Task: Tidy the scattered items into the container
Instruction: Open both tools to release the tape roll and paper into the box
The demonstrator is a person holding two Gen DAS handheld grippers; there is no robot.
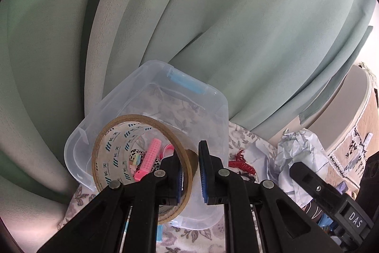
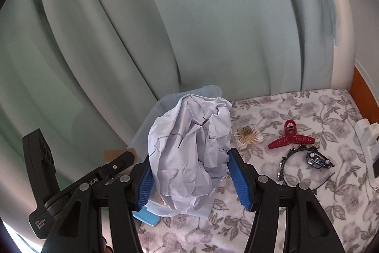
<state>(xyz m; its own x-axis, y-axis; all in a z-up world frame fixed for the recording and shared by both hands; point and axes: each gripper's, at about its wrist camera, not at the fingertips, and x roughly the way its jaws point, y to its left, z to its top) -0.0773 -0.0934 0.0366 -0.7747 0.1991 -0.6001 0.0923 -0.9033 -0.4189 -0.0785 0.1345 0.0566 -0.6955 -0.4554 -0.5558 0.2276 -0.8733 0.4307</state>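
Over the clear container [image 1: 151, 110], a light, stiff tape roll [image 1: 142, 167] is pinched by its rim in the left gripper [image 1: 190, 178], while soft crumpled paper [image 2: 189, 153] is squeezed mid-bulk by the right gripper [image 2: 189, 179].

A soft surface covered in white cloth printed with grey flowers and leaves [image 2: 296, 108] carries everything. On it, ahead and left of the right gripper [image 2: 193, 178], stands a clear plastic storage box [image 1: 213, 106] with a blue handle. Ahead and right of that gripper lie a bundle of wooden-stemmed cotton swabs [image 2: 248, 135], a dark red plastic claw hair clip [image 2: 290, 136] beyond it to the right, and nearer, a thin black headband with small dark ornaments [image 2: 305, 161]. A flat light-blue piece [image 2: 146, 216] lies at the box's near corner, under the gripper's left finger.
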